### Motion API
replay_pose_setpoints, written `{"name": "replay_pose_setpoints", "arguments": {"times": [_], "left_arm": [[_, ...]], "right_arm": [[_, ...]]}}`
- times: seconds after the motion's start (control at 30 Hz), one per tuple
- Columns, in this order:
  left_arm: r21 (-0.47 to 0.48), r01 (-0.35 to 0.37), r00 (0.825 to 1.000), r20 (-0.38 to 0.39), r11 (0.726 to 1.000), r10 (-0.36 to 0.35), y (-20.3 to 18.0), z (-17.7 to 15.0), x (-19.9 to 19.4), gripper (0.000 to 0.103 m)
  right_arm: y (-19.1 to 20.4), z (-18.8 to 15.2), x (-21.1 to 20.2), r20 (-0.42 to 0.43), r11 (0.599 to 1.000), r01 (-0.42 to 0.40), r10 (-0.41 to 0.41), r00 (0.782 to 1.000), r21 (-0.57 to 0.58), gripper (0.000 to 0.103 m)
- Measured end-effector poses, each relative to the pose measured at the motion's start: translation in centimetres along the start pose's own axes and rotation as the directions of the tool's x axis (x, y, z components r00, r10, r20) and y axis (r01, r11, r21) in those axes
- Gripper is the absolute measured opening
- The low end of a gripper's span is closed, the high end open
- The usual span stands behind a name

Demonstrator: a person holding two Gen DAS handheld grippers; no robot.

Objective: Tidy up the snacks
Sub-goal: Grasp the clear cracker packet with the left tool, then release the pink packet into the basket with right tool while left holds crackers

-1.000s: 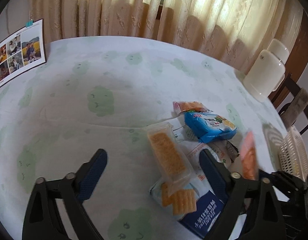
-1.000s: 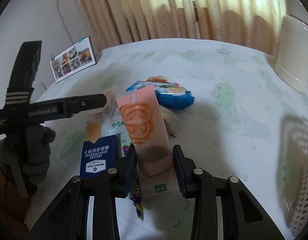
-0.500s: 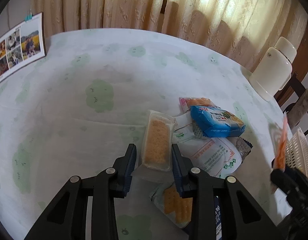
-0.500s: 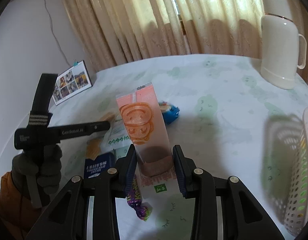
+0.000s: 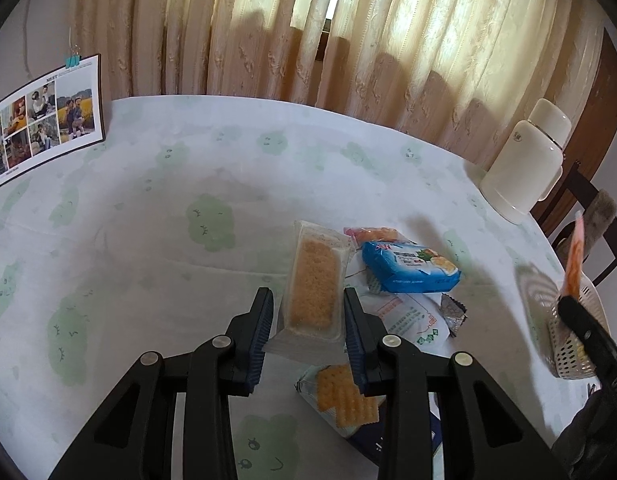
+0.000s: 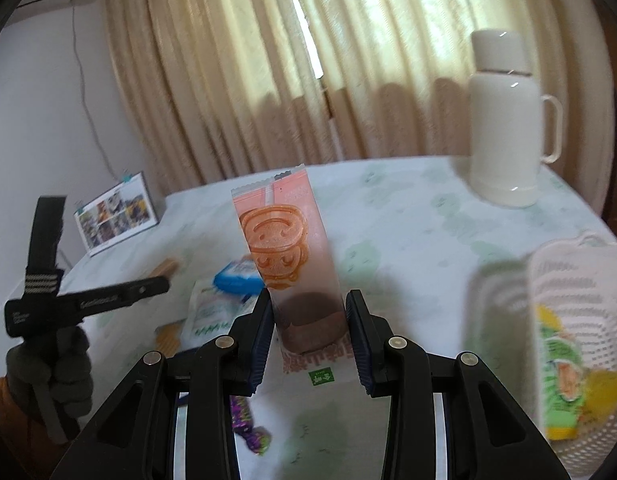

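Now both tongs are raised, left [image 5: 308,312] gripping cracker pack [image 5: 313,285], right [image 6: 308,320] gripping pink packet [image 6: 286,248].

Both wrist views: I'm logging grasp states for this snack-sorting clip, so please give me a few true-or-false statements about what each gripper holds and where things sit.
1. The left gripper is shut on a clear cracker pack. True.
2. The right gripper is open and holds nothing. False: it is shut on an orange smiley-face snack pack.
3. The white basket already holds a green and yellow packet. True.
4. The blue snack bag is in the basket. False: it lies on the table among the other snacks.
5. The white thermos lies on its side. False: it stands upright.
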State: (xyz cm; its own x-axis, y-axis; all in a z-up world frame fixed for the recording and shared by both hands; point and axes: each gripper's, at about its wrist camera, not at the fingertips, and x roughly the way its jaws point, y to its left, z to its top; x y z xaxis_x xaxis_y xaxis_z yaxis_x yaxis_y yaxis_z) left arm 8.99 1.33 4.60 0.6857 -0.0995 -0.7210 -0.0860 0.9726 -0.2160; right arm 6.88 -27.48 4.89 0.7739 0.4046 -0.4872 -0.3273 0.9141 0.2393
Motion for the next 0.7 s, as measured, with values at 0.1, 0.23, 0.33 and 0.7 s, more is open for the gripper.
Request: {"name": "replay_pose_setpoints", "arguments": {"times": [0.1, 0.23, 0.33, 0.7], "left_arm": [[0.006, 0.001, 1.000, -0.003, 1.000, -0.001, -0.2, -0.1, 0.0, 0.031], [0.014, 0.003, 1.000, -0.002, 1.000, -0.003, -0.4, -0.2, -0.1, 0.031], [0.021, 0.003, 1.000, 0.001, 1.000, -0.003, -0.7, -0.4, -0.1, 0.031], [0.033, 0.010, 1.000, -0.010, 0.999, -0.010, -2.1, -0.9, 0.0, 0.031]], "right_arm": [[-0.8, 0.4, -1.0, 0.041, 0.999, 0.041, -0.042, 0.998, 0.023, 0.037], [-2.0, 0.7, -2.3, 0.087, 0.993, 0.097, -0.102, 0.991, 0.067, 0.038], [-3.0, 0.8, -3.3, 0.115, 0.981, 0.166, -0.178, 0.977, 0.105, 0.038], [-7.7, 0.0, -6.0, 0.119, 0.903, 0.323, -0.367, 0.922, 0.283, 0.038]]}}
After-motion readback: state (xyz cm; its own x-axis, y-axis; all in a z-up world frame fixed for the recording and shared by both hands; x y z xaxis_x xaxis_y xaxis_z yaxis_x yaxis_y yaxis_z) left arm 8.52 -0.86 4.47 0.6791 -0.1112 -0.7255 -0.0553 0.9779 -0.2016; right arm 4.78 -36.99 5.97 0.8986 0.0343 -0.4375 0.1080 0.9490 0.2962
